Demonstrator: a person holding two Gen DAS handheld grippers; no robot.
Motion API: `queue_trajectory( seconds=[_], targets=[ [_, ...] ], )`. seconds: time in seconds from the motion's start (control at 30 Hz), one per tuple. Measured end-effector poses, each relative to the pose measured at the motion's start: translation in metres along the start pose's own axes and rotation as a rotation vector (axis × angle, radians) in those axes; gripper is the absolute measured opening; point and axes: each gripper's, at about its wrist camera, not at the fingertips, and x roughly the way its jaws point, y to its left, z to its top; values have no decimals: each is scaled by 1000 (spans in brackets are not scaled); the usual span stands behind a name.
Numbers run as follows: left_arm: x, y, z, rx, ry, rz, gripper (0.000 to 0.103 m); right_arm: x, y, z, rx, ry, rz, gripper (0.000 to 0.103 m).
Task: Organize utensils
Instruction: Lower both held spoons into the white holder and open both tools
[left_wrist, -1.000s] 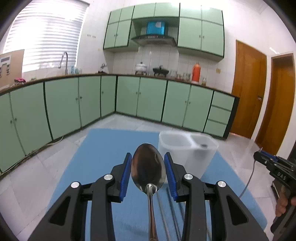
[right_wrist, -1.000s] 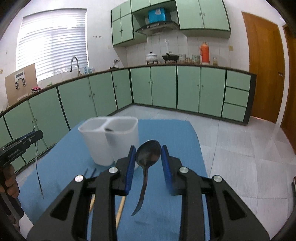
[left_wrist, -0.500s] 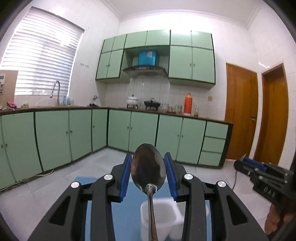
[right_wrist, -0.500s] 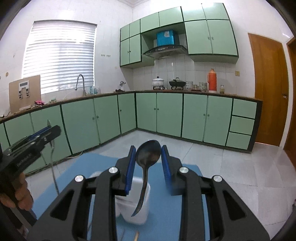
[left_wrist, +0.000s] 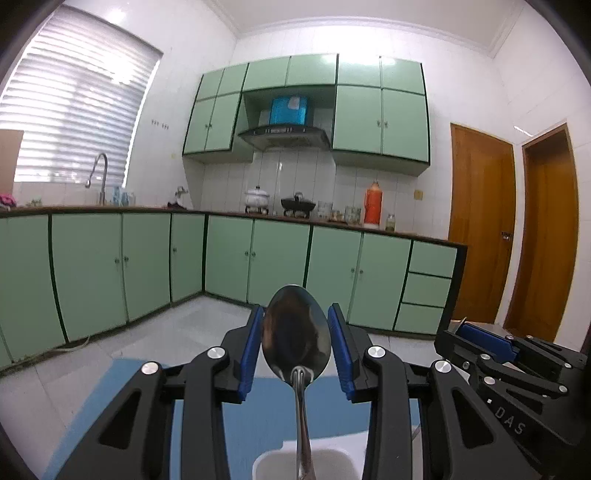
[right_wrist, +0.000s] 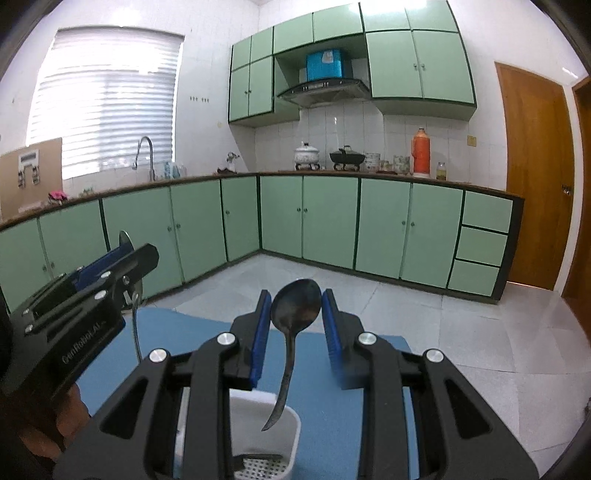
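Above white holder (right_wrist: 258, 435): both spoons hang bowl-up.
Left gripper (left_wrist: 295, 354): clamped on shiny spoon (left_wrist: 297, 332).
Right gripper (right_wrist: 295, 328): closed on dark spoon (right_wrist: 295, 306), handle tip over a compartment.
Handling: likely stiff, light, slippery; bowl-edge hold may pivot.
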Motion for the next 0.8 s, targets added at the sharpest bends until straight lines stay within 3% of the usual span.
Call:
queue_trajectory(
  seconds=[0.4,0.5,0.57,0.8],
  targets=[
    [1,15,-37,-30,136,-1,37,3,12,-38,2,88,65,28],
    [-6,18,-40,-37,148,-7,42,-3,15,-40,-2,80,67,36],
    [-12,19,-41,-34,144,-2,45,-10,15,-40,-2,66,60,48],
    [-36,25,-42,-33,130,15,62,-34,6,-40,17,43,42,66]
  ],
)
